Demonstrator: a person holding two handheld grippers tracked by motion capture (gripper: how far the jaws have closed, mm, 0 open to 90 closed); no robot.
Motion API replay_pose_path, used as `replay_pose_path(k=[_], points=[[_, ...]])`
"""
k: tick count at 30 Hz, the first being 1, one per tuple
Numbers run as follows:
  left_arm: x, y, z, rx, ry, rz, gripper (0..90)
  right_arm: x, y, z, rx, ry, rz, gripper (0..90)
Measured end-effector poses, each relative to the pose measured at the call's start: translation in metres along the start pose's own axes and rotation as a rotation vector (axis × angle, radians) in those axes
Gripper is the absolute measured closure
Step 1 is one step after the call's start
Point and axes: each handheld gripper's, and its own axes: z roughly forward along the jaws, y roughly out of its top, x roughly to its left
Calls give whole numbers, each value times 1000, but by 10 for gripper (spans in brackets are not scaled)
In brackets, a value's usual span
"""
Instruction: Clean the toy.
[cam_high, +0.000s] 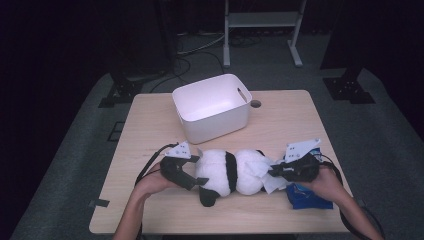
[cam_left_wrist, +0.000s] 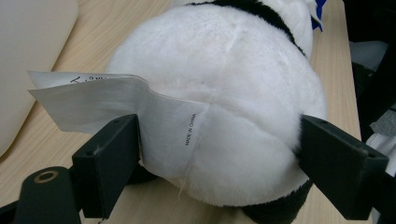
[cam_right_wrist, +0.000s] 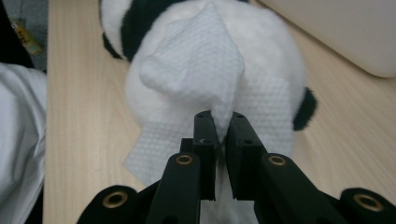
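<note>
A black-and-white panda plush (cam_high: 235, 170) lies on its side near the front of the wooden table (cam_high: 285, 120). My left gripper (cam_high: 192, 180) grips its white rear end (cam_left_wrist: 224, 70), one jaw on each side, and a white fabric label (cam_left_wrist: 93, 100) sticks out by the left jaw. My right gripper (cam_high: 274, 172) is shut on a white tissue (cam_right_wrist: 196, 65), which is draped against the panda's head (cam_right_wrist: 275, 42). In the high view the tissue (cam_high: 272, 186) hangs between the panda and my right hand.
A white plastic bin (cam_high: 220, 125) stands behind the panda at the table's centre back, also seen in both gripper views (cam_left_wrist: 28, 56) (cam_right_wrist: 336, 32). A blue tissue packet (cam_high: 307, 199) lies under my right hand. A round cable hole (cam_high: 255, 104) sits beside the bin.
</note>
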Motion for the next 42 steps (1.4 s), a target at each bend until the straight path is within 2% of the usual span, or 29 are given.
replay_pose_path(k=[4, 6, 10, 14, 19, 20, 21, 25, 27, 28, 31, 37, 41, 42], points=[[-1, 1, 0, 3, -1, 8, 141, -15, 4, -2, -14, -15, 49, 822], [-1, 1, 0, 4, -2, 12, 141, -21, 9, 0, -19, -17, 55, 821], [-2, 1, 0, 1, -7, 18, 144, -25, 25, 9, -8, -14, 36, 821], [-3, 2, 0, -1, -12, 28, 144, -25, 44, 19, -11, 9, 4, 821], [-5, 4, 1, -1, -15, 39, 144, -15, 70, 37, 0, 46, -54, 821], [-5, 4, 1, -1, -15, 39, 144, -15, 70, 37, 0, 46, -54, 821], [-6, 4, 1, -2, -15, 42, 144, -9, 79, 45, -2, 68, -67, 821], [-7, 4, 4, -11, -23, 35, 143, 6, 95, 57, -11, 110, -114, 821], [-7, 4, 5, -14, -27, 34, 143, 10, 98, 60, -17, 124, -120, 821], [-8, 4, 5, -14, -29, 35, 143, 18, 106, 66, -17, 143, -148, 821], [-7, 4, 5, -12, -28, 36, 142, 27, 117, 74, -10, 163, -181, 821], [-6, 4, 4, -11, -27, 35, 139, 38, 130, 84, -2, 213, -217, 814], [-7, 3, 0, 14, -19, 63, 116, 43, 134, 89, 14, 220, -233, 812], [-8, 2, -1, 37, -12, 74, 115, 43, 134, 90, 17, 224, -239, 812]])
